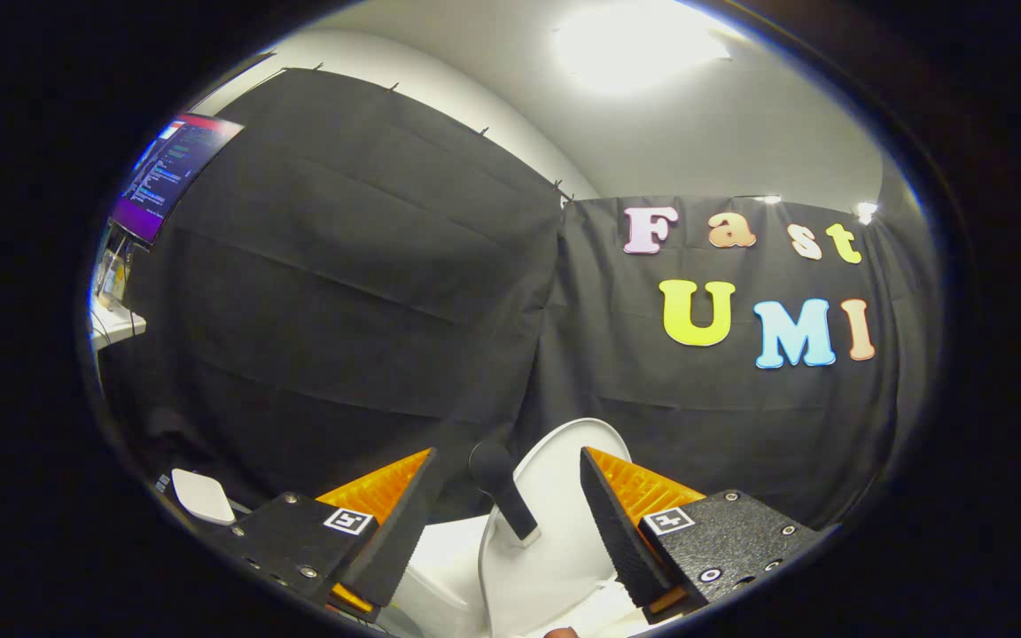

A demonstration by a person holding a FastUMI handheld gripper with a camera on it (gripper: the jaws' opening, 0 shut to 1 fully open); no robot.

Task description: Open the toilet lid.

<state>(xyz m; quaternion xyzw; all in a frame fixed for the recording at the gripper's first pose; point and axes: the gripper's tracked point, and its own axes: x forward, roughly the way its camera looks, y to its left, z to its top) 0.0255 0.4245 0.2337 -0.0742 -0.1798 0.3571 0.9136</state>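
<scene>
The white toilet lid (564,505) stands raised, close to upright, just ahead of my fingers and in the gap between them. A black handle (503,493) juts out from the lid's left rim toward the left finger. My gripper (507,454) is open, its orange and black fingers (395,523) spread to either side of the handle and lid, and neither pad presses on them. Part of the white toilet body (444,563) shows low between the fingers, left of the lid.
The booth's black cloth wall hangs right behind the toilet. A small white box (201,496) lies off to the left of the left finger. A lit monitor (172,173) hangs high on the left above a white shelf (116,330).
</scene>
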